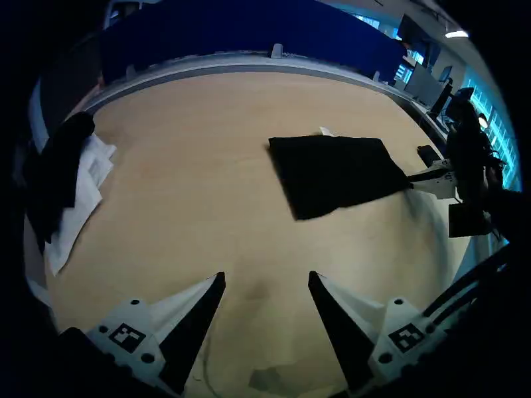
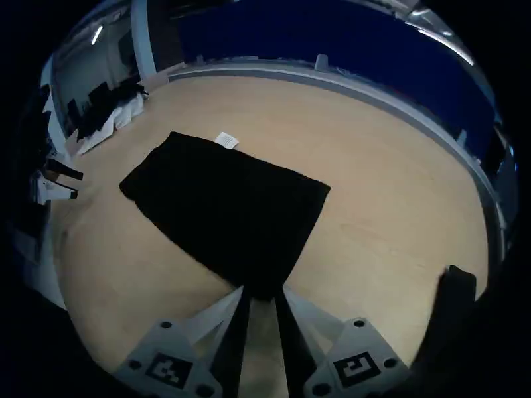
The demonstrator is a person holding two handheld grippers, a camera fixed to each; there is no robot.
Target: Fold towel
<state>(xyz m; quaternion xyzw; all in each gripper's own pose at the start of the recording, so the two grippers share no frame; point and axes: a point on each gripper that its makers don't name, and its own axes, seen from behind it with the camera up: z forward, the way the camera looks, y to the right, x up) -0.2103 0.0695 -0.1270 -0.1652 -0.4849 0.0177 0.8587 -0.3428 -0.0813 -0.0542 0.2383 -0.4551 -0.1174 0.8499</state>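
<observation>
Black towel (image 2: 226, 212) corner pinched in right tongs (image 2: 262, 293); left tongs (image 1: 265, 275) spread, empty; white tag (image 2: 227, 139) unreadable.

A pale wooden table (image 1: 199, 199) carries heaped white and black cloths (image 1: 73, 179) at its left edge, a dark blue partition (image 1: 232, 26) along its far edge.

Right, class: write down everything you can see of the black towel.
The black towel looks like soft, dark cloth, spread as a rough rectangle and lying mostly flat on the pale wooden table. A small white tag peeks out at its far edge. Its near corner is pinched between the right tongs.
</observation>
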